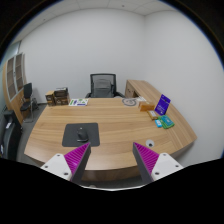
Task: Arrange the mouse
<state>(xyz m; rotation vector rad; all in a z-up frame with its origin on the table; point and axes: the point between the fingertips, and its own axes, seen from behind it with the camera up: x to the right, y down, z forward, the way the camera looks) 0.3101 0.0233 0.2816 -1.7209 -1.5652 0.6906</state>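
Mouse (84,130) sits on its mat (81,134), well beyond the gripper (112,158); spread, empty jaws could knock it off the desk (120,120).

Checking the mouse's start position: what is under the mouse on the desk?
The mouse lies on a dark mouse pad on the wooden desk; the gripper is open, short of it.

I see the gripper (111,160) jaws apart above the tabletop (110,118); mouse (82,130) on mousepad (80,134) beyond them, chair (102,85) behind.
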